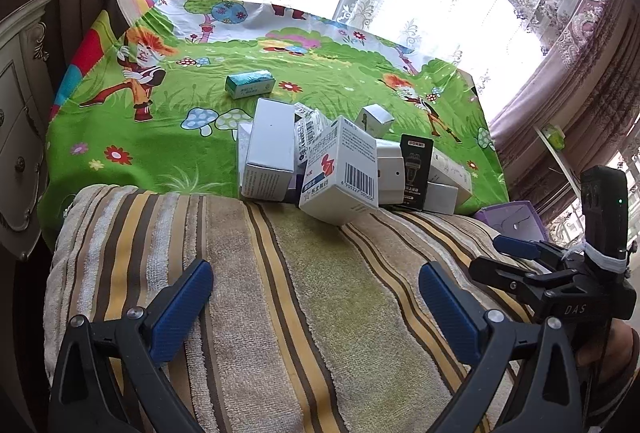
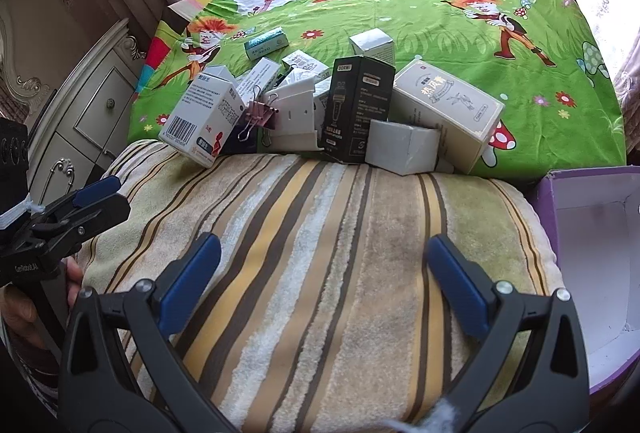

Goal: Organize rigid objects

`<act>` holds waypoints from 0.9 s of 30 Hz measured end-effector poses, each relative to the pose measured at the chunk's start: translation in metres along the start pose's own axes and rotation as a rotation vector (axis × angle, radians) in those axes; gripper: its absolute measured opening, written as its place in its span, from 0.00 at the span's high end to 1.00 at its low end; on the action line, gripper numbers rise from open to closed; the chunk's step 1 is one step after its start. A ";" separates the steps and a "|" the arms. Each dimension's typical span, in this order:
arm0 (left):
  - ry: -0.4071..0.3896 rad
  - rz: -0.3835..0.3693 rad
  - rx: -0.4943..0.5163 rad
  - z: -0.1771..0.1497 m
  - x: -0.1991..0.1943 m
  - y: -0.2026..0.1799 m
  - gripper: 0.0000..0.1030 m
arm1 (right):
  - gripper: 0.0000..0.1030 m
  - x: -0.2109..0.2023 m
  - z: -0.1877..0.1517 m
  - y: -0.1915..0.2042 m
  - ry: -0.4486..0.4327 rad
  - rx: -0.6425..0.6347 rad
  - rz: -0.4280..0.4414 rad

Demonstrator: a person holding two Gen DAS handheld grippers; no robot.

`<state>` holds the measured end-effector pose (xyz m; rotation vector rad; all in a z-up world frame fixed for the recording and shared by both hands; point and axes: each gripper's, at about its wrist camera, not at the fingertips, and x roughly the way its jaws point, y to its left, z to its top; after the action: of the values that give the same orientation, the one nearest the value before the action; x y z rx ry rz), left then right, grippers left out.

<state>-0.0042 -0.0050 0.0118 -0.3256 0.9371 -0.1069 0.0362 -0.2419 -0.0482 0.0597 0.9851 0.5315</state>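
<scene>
A heap of small cartons lies on the green cartoon cloth just beyond the striped towel. It includes a white barcode box (image 1: 340, 173) (image 2: 202, 115), a black box (image 1: 416, 171) (image 2: 358, 109), a cream box (image 2: 448, 109), a grey cube box (image 2: 402, 149) and pink binder clips (image 2: 260, 115). A teal box (image 1: 249, 84) (image 2: 267, 42) lies apart, farther back. My left gripper (image 1: 316, 299) is open and empty over the towel. My right gripper (image 2: 324, 269) is open and empty over the towel; it also shows in the left wrist view (image 1: 516, 253).
The striped towel (image 1: 280, 313) (image 2: 320, 233) covers the near surface. An open purple box (image 2: 592, 245) (image 1: 516, 219) stands at the right. A white cabinet (image 1: 20, 113) (image 2: 92, 113) stands at the left. Curtains and bright windows lie behind.
</scene>
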 end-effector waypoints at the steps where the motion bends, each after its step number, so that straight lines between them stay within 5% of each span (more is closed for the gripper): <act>1: 0.001 0.009 0.004 0.001 0.001 -0.001 0.00 | 0.00 0.000 0.001 0.002 0.008 -0.016 -0.008; 12: 0.089 0.002 0.061 0.021 0.012 -0.021 0.03 | 0.00 0.005 0.017 -0.014 0.039 0.039 0.038; 20: 0.116 0.016 0.121 0.049 0.041 -0.053 0.16 | 0.01 0.006 0.028 -0.016 0.024 0.031 0.011; 27: 0.182 0.077 0.132 0.062 0.073 -0.056 0.39 | 0.01 0.012 0.047 -0.036 0.016 0.047 -0.045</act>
<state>0.0912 -0.0610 0.0073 -0.1591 1.1164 -0.1286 0.0937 -0.2595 -0.0412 0.0749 1.0119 0.4681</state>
